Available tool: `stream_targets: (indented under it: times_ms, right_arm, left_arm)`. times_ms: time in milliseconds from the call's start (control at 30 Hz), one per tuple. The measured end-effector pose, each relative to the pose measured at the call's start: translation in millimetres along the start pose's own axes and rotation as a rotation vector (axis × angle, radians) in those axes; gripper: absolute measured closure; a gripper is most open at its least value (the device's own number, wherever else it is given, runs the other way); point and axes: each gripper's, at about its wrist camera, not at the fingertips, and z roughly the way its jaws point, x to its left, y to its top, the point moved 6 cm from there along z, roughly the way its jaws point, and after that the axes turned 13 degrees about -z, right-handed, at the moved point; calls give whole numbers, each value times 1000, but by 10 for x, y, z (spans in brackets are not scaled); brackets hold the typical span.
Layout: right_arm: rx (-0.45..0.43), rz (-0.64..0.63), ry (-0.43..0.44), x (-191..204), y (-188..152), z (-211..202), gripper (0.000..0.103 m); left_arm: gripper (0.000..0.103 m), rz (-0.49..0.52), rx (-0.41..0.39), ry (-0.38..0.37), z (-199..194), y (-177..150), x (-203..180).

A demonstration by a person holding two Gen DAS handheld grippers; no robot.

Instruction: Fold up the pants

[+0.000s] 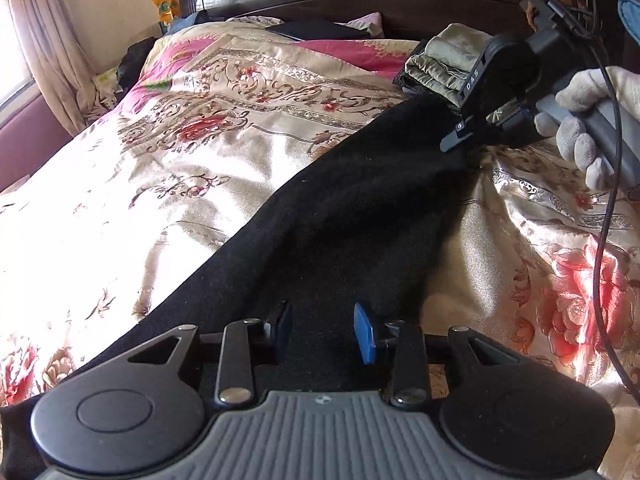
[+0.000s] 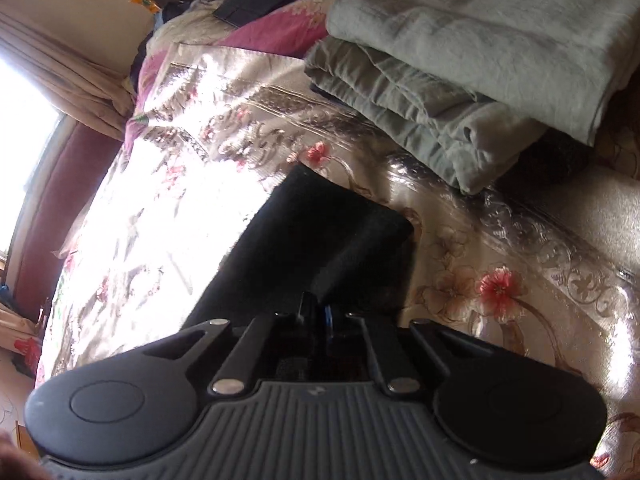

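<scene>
Bed [image 1: 120,208] with floral satin cover carries everything; no counter in sight. Black pants [image 1: 340,216] stretched in a long strip across it, from low near the left wrist camera up toward the right side of the bed. Far end [image 2: 320,216] seen from the right wrist view lying flat on the cover, just short of the folded stack. Apparently doubled lengthwise already, though dark fabric hides the layers; cannot confirm. Not yet folded end to end, so judged early to mid: crosswise folds and placing on the stack left.

Stack of folded grey-green garments [image 2: 460,64] near the headboard, well squared, probably done items. Dark flat item [image 1: 320,29] further back by the pillows, unidentified.

No containers visible: no basket, bin or drawer, so nothing to report inside any.

Left hand-held gripper [image 1: 326,332]: pads spread, pants fabric lying between and below them, not pinched.

Right hand-held gripper [image 2: 318,314]: pads pressed together over the pants; seemingly pinching the fabric, held by a gloved hand [image 1: 592,120].
</scene>
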Motion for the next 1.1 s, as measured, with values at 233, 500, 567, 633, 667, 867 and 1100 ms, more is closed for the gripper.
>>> stream_targets:
  times_ms: [233, 500, 567, 633, 667, 867, 1100]
  right_arm:
    - [5, -93, -23, 30, -11, -77, 86]
    - [2, 16, 27, -119, -202, -97, 62]
    - [-20, 18, 37, -99, -151, -19, 62]
    - [-30, 37, 81, -15, -73, 30, 76]
    - [-39, 41, 114, 39, -39, 28, 83]
    - [-132, -40, 132, 187, 212, 19, 87]
    - [-20, 58, 109, -113, -51, 114, 65]
  left_arm:
    - [54, 15, 9, 6, -10, -53, 26]
    - [54, 17, -3, 13, 2, -22, 36]
    - [54, 18, -7, 22, 24, 0, 38]
    - [54, 20, -18, 33, 37, 37, 46]
    - [54, 16, -26, 39, 32, 53, 58]
    - [54, -35, 6, 75, 70, -17, 196]
    - [54, -32, -4, 64, 56, -85, 159]
